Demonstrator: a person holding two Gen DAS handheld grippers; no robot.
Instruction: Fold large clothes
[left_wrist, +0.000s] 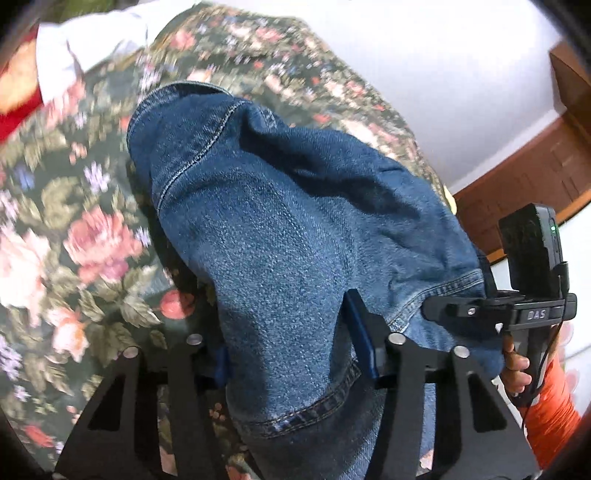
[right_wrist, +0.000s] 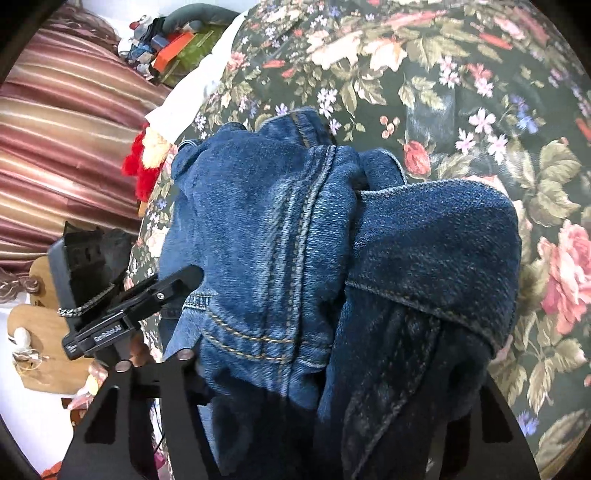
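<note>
A pair of blue denim jeans hangs bunched over a floral bedspread. My left gripper is shut on a fold of the jeans, which drapes between and over its blue-padded fingers. In the right wrist view the jeans are heaped over my right gripper, hiding its fingertips; it appears clamped on the denim near the stitched seams. The other gripper's body shows at the left in the right wrist view and at the right in the left wrist view.
The floral bedspread covers the bed. A white cloth and a red fuzzy item lie at the bed's edge. A striped curtain and clutter are beyond it. A wooden skirting runs along the white wall.
</note>
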